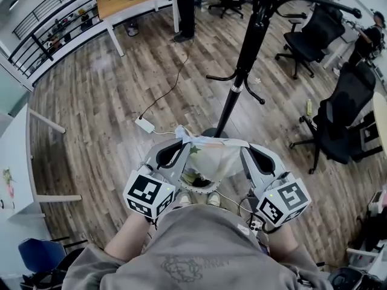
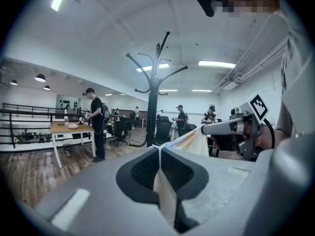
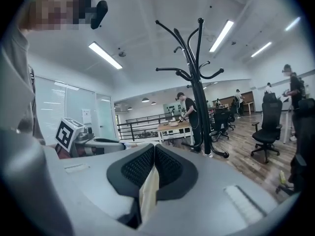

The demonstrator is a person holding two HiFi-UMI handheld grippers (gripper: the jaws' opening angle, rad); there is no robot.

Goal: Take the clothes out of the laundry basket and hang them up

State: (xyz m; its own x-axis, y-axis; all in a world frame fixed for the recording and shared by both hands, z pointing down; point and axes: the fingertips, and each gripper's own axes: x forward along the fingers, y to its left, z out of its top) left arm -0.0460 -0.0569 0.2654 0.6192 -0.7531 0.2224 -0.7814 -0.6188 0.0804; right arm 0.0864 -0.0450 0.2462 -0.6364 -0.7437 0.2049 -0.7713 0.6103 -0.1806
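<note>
Garment, pale and thin, hangs stretched between both grippers, above what is prob. the laundry basket; view there is partly blocked. L gripper: jaws closed on one cloth edge. R gripper: jaws closed on the opposite edge. Black coat rack stands just beyond it on wood floor.
</note>
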